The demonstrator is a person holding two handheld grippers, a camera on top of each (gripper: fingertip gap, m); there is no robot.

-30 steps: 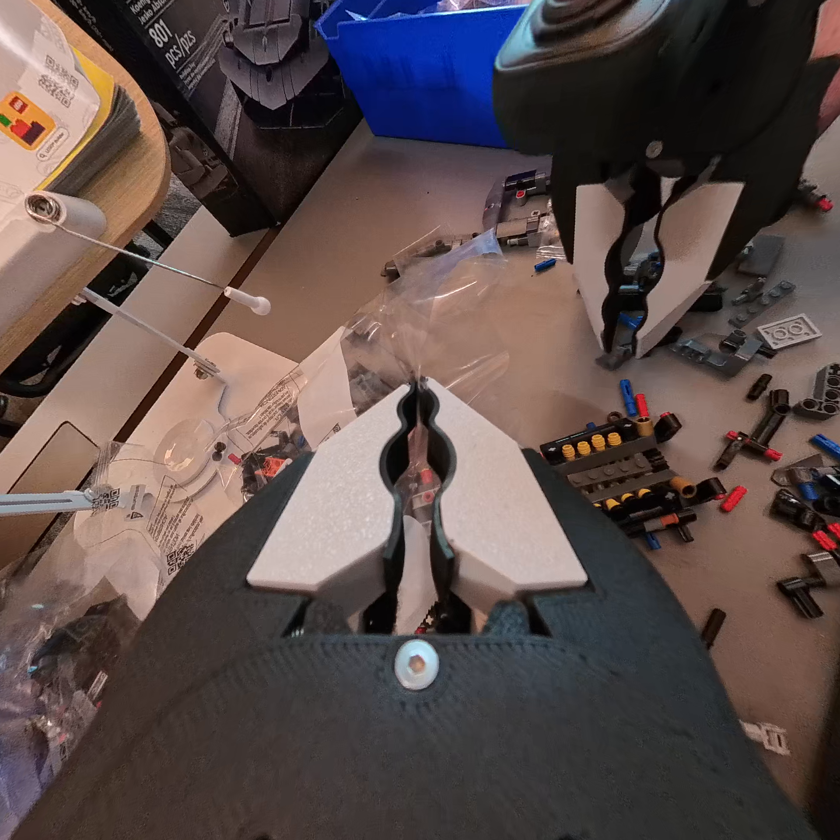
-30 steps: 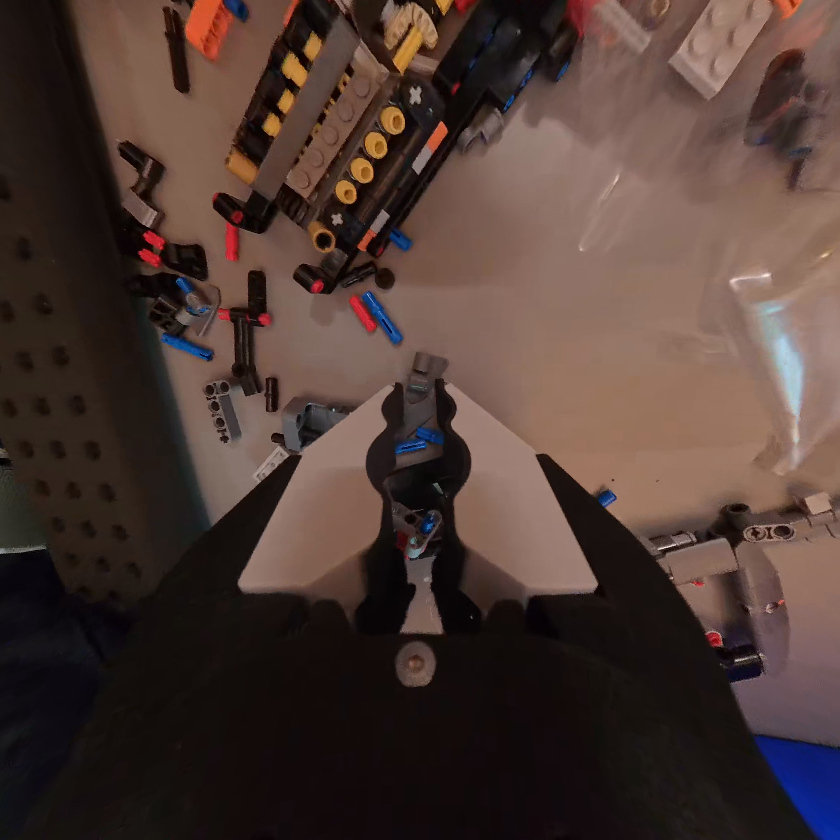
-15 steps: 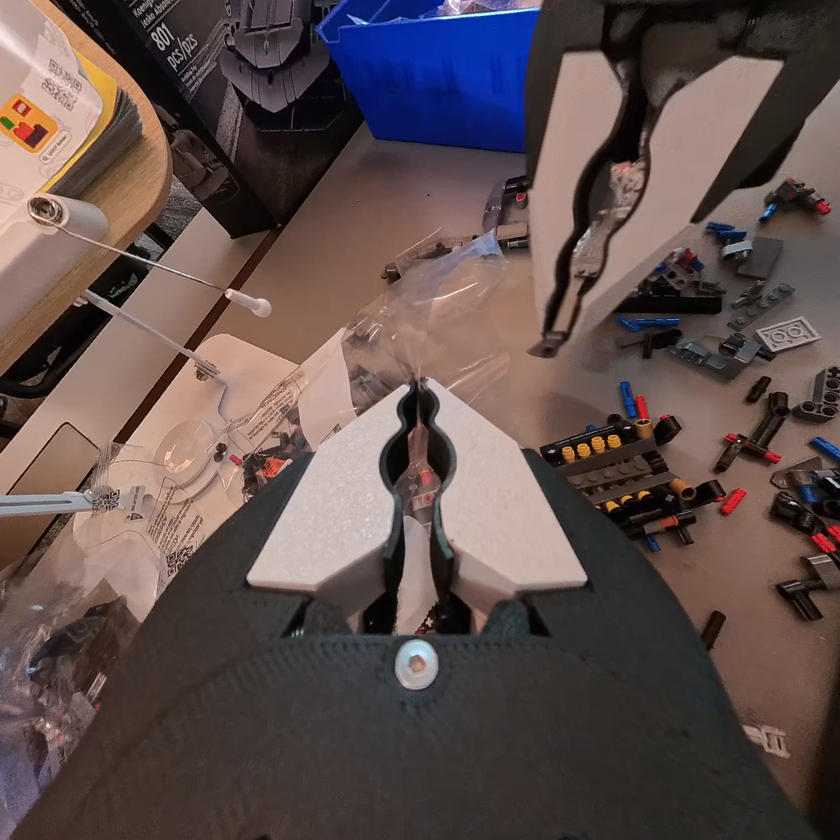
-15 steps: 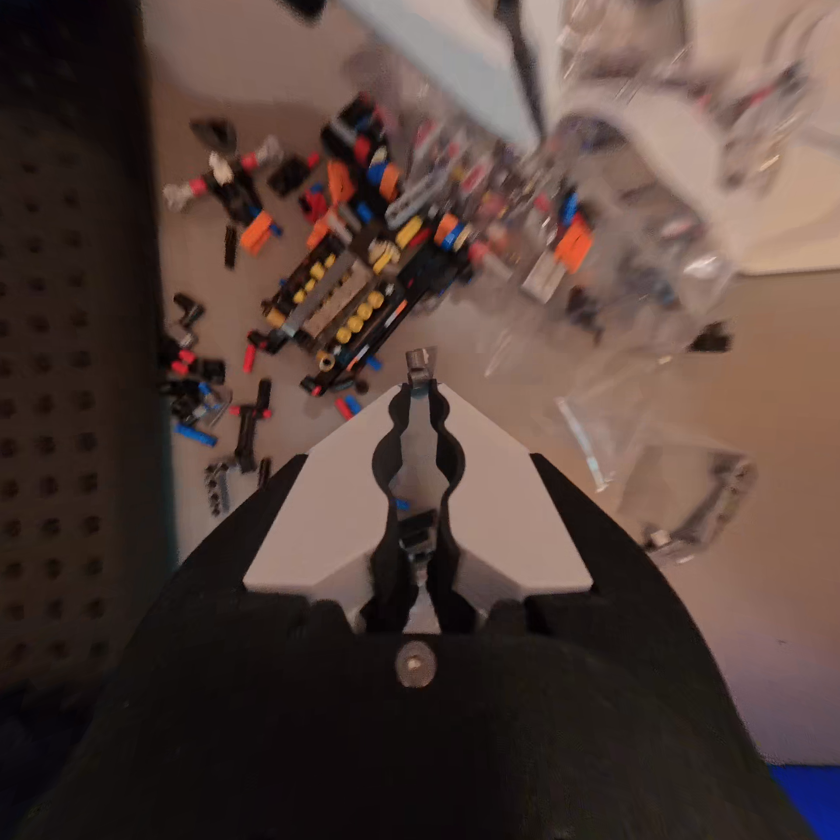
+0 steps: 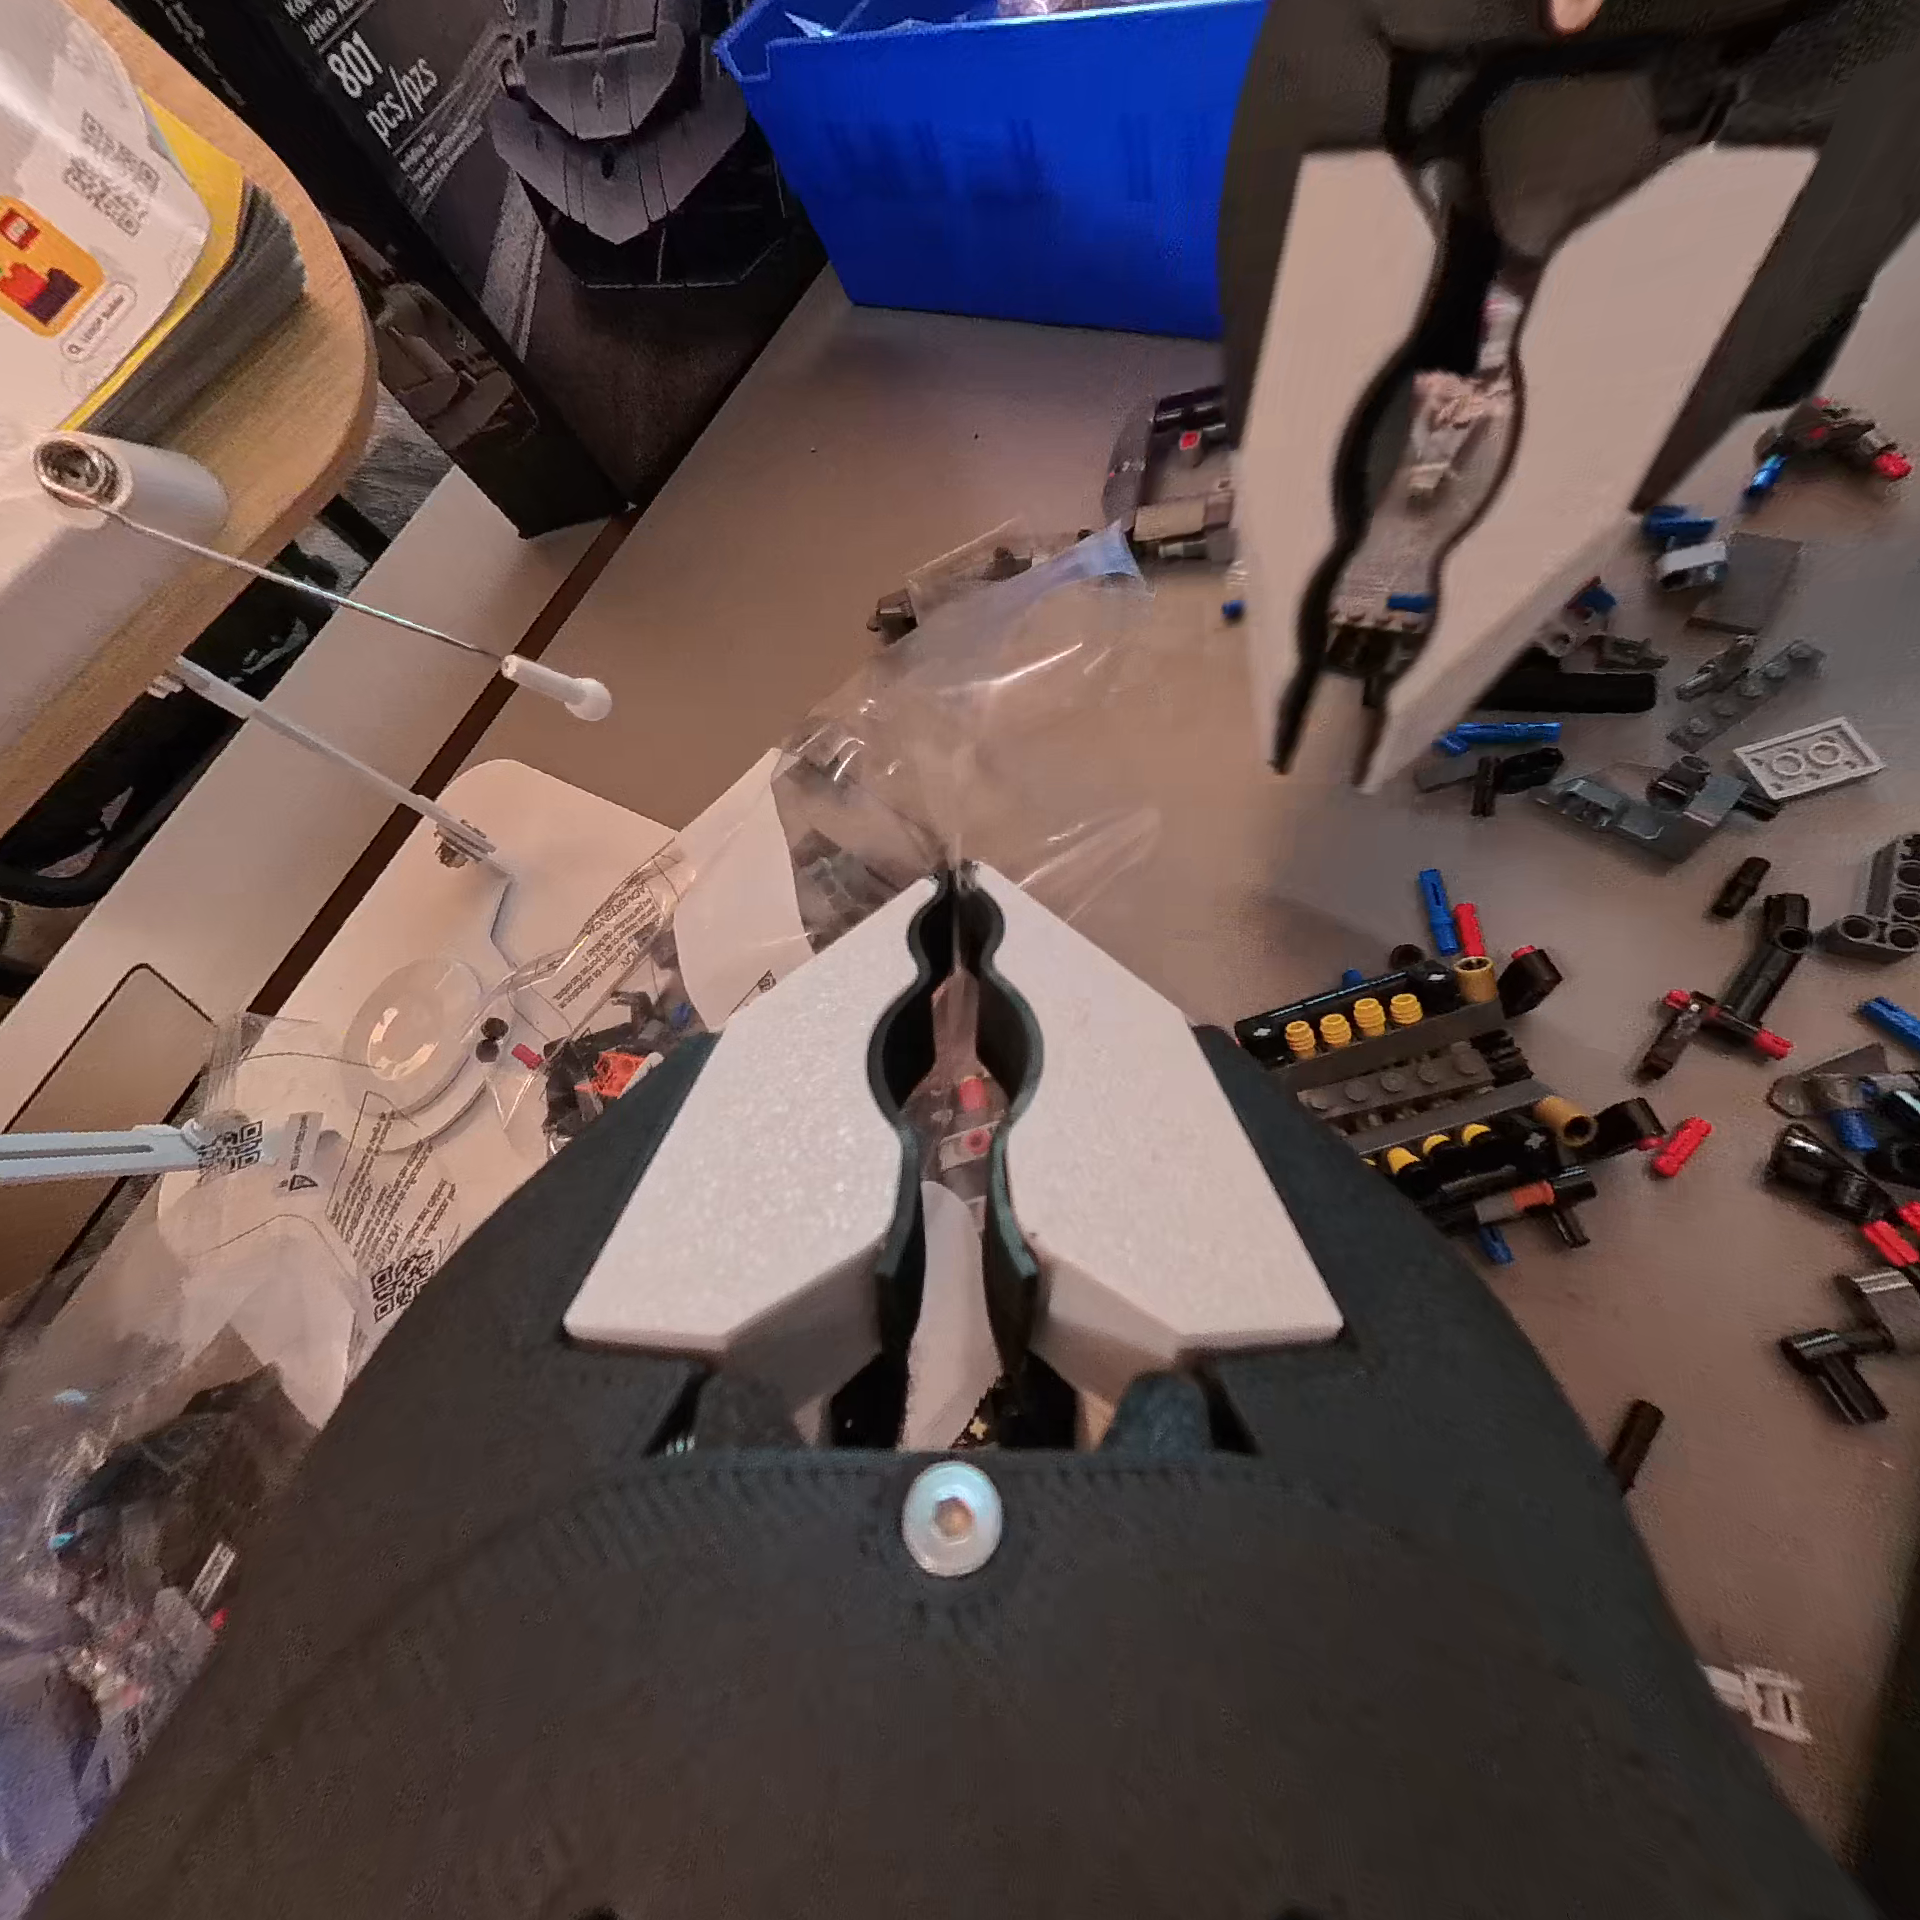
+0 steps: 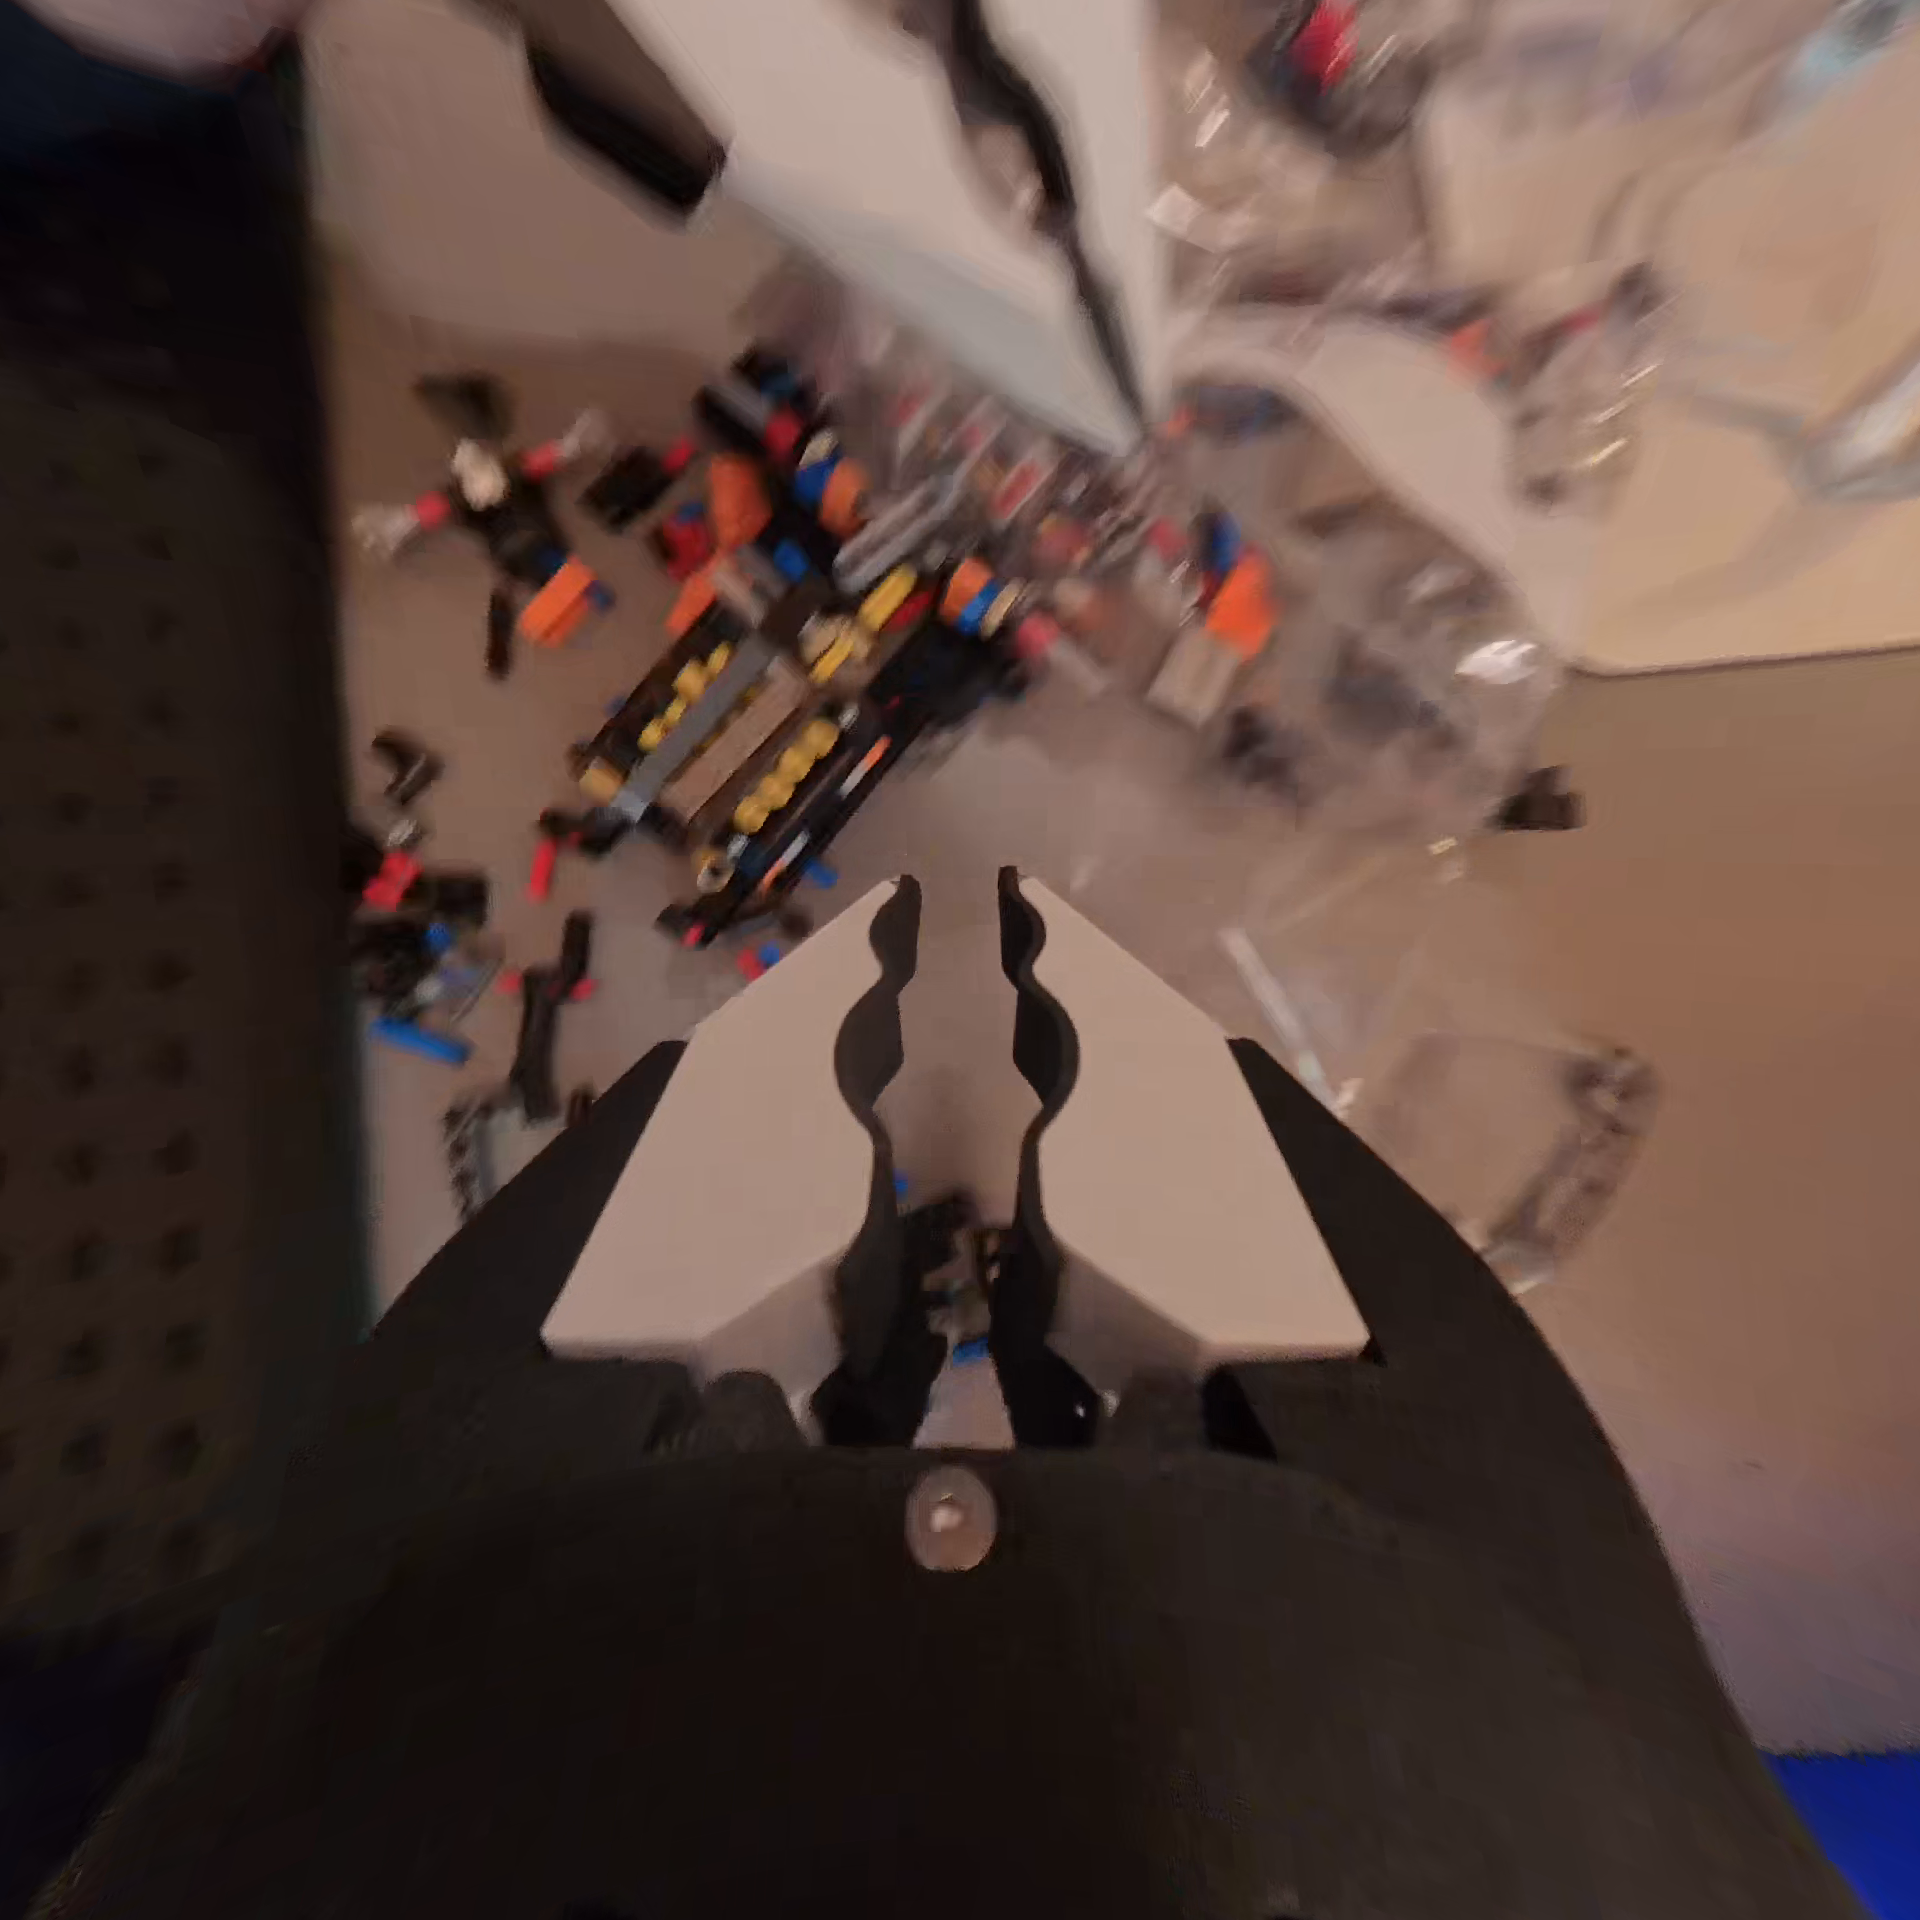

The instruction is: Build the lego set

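Left gripper (image 5: pixel 958 883) pinches a clear bag (image 5: pixel 966 727) by its top, above the surface (image 5: pixel 727 540). Right gripper (image 6: pixel 958 883) hangs spread and empty over a half-built black model (image 5: pixel 1423 1101) with yellow studs, loose pieces (image 5: pixel 1714 1018) around it. Behind stand a dark printed box (image 5: pixel 520 208), a blue bin (image 5: pixel 997 177) and a booklet (image 5: pixel 94 229) bearing a coloured logo.
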